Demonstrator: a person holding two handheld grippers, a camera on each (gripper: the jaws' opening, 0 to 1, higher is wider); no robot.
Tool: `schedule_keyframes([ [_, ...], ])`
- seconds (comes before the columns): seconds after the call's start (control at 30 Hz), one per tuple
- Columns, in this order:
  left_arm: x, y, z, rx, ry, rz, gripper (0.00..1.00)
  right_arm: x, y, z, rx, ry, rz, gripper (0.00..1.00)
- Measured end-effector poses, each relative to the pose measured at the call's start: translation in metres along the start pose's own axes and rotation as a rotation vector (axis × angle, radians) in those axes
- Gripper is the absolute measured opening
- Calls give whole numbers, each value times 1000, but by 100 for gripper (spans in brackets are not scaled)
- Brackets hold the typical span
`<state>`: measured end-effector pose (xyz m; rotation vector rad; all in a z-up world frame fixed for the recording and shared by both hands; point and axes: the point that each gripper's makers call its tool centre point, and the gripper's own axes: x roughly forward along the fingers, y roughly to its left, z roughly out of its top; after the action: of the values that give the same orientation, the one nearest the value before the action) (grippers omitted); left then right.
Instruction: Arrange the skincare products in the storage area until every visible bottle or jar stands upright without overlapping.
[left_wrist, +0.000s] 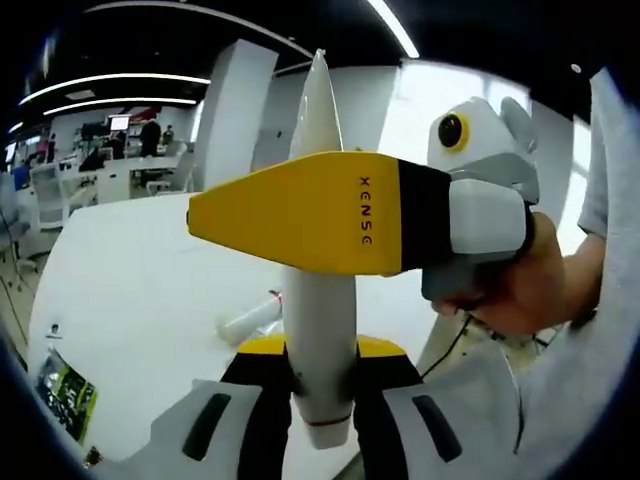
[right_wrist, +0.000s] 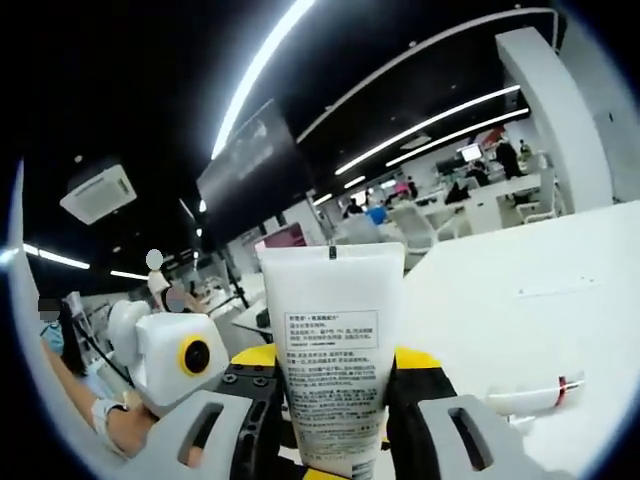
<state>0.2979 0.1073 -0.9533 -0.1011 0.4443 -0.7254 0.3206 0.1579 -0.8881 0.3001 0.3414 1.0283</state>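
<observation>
Between my left gripper's (left_wrist: 320, 400) jaws stands the white tube (left_wrist: 318, 300), crimp at twelve o'clock; my right gripper (right_wrist: 335, 420) clamps it too, steadying it to set upright on the table (left_wrist: 140, 300)

A broad white table (left_wrist: 130, 270) carries the things, its top plain and glossy under the ceiling lights. In the left gripper view a small white bottle (left_wrist: 250, 318) lies on its side out on the tabletop. Near the table's near edge in that view sits a dark packet with yellow-green print (left_wrist: 66, 395), flat on the surface. In the right gripper view a slim white tube with a red band (right_wrist: 528, 396) lies flat on the table (right_wrist: 520, 300).
</observation>
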Motion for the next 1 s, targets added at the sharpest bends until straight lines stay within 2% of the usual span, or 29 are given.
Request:
schedule_keyframes([
  [0.17,-3,1,0,-17,0,-28,14,0,3,0,27,6,27,36],
  [0.4,-7,-13,-1,-98,-32,-148,14,-7,10,-1,61,28,111,35],
  [0.47,-9,-15,-1,-110,-46,-171,14,-11,15,-2,44,40,155,33],
  [0.5,-11,-21,-1,-136,-46,-212,14,-12,16,-3,50,50,164,33],
  [0.6,-12,-20,1,-136,-58,-222,14,-16,19,-1,58,62,206,32],
  [0.7,-14,-26,4,-163,-68,-278,14,-19,23,1,46,65,233,32],
  [1.0,-17,-30,4,-183,-85,-306,14,-24,29,-2,9,107,282,30],
])
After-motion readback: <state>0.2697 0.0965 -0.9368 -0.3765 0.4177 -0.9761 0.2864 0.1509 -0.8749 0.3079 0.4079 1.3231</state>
